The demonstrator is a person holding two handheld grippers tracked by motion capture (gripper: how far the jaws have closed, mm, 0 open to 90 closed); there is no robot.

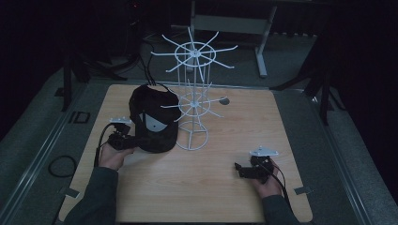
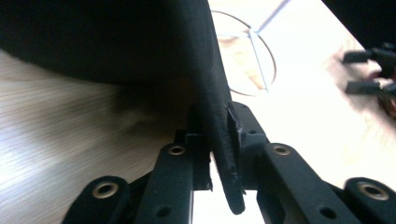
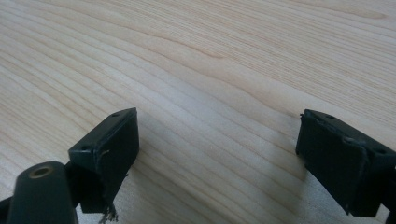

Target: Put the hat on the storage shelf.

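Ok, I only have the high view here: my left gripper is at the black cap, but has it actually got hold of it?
Observer: Yes. The left gripper view shows the left gripper with both jaws clamped on the edge of the black cap.
Operator: And the right one, is it carrying anything?
Observer: No. In the right gripper view the right gripper has its jaws wide apart, with bare wooden table between them.
Operator: Is the cap's edge clear of the white wire stand?
Observer: Where it is gripped, yes. The stand's round base ring lies beyond the cap edge, apart from the jaws.
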